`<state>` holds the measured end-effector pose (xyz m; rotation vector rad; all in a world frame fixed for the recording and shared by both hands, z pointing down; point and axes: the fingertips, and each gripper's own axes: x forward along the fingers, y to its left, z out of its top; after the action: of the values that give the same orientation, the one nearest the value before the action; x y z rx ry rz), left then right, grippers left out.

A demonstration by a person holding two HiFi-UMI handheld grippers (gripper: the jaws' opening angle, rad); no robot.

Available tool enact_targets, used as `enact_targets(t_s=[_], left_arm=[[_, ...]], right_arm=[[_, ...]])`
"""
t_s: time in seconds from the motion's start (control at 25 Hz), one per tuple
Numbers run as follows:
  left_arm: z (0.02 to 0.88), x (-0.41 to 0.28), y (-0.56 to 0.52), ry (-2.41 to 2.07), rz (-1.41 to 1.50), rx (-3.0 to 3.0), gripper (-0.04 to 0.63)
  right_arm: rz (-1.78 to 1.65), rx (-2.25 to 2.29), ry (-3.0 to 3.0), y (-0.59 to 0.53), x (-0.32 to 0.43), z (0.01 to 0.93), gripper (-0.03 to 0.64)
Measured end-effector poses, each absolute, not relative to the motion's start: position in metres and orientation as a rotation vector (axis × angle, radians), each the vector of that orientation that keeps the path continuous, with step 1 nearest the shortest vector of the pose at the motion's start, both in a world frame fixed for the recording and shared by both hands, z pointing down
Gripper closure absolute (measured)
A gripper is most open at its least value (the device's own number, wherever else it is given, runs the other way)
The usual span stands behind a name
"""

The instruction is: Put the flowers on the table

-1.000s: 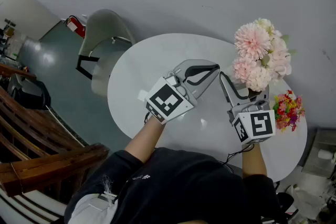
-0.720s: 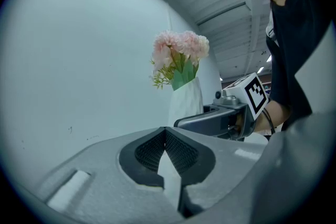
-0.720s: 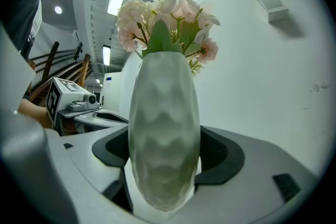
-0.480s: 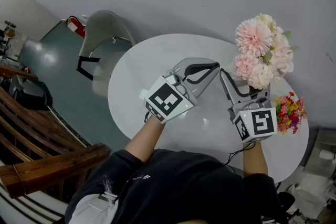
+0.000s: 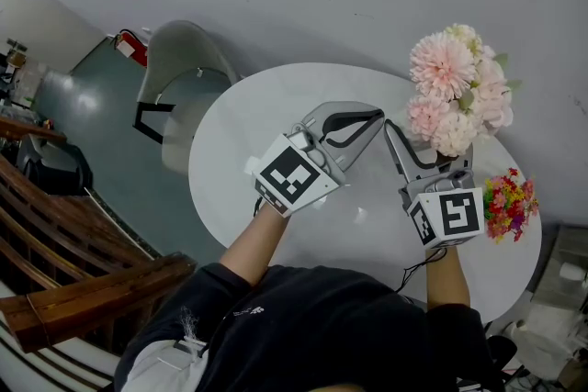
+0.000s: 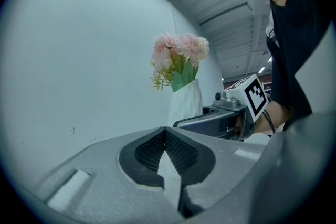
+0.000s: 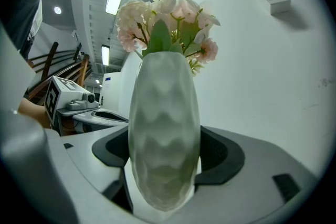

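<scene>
A bunch of pale pink and cream flowers [image 5: 457,92] with green leaves is set in a white vase [image 7: 164,139] whose surface is rippled. The vase is held upright and is clamped at its lower part between the jaws of the right gripper [image 5: 424,151]. It is seen over the far right part of the round white desk [image 5: 266,119], near the wall. Whether its bottom touches the desk cannot be told.
</scene>
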<state>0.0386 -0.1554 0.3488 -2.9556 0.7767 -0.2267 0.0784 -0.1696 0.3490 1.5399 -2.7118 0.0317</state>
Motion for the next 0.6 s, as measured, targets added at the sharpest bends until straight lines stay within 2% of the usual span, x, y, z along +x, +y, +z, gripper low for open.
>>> enact_targets(t_s=[0.6], left_arm=[[0.3484, 0.0366, -0.1526, 0.797, -0.247, -2.971, 0.598]], right_arm=[[0.04, 1.534, -2.711, -0.1673, 0.0773, 0.3495, 0.245]])
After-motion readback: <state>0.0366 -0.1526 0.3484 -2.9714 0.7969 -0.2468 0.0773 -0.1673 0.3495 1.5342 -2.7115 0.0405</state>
